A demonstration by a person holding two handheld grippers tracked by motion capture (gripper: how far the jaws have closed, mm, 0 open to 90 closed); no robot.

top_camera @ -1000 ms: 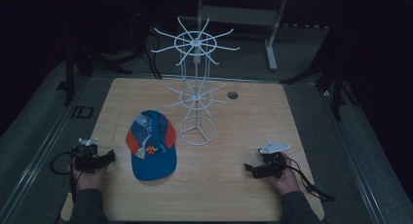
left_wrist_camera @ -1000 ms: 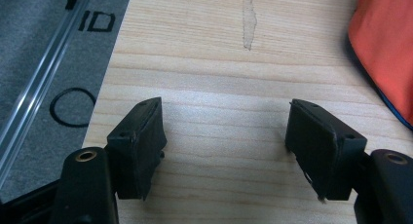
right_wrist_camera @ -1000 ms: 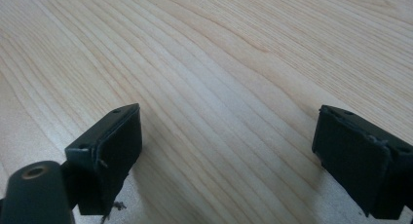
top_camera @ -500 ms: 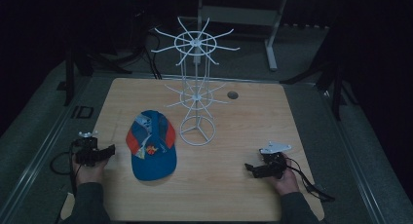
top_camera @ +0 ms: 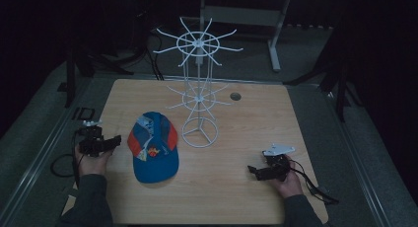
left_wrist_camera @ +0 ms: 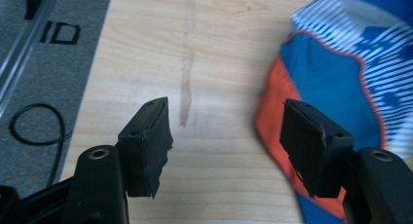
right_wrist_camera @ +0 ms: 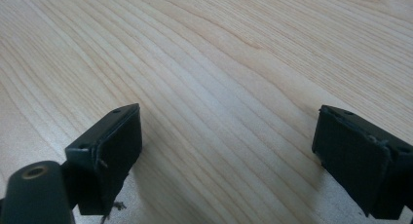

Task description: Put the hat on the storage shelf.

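Left gripper at the surface's left edge, jaws wide, empty, facing the cap. Wire stand sits centre-back. Right gripper gapes empty near the right edge. Likely next: grasp the cap's rim.

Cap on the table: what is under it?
The cap lies crown up on the wooden table, brim toward the person. Bare wood shows all around it. Whatever sits beneath the crown is covered and cannot be seen.
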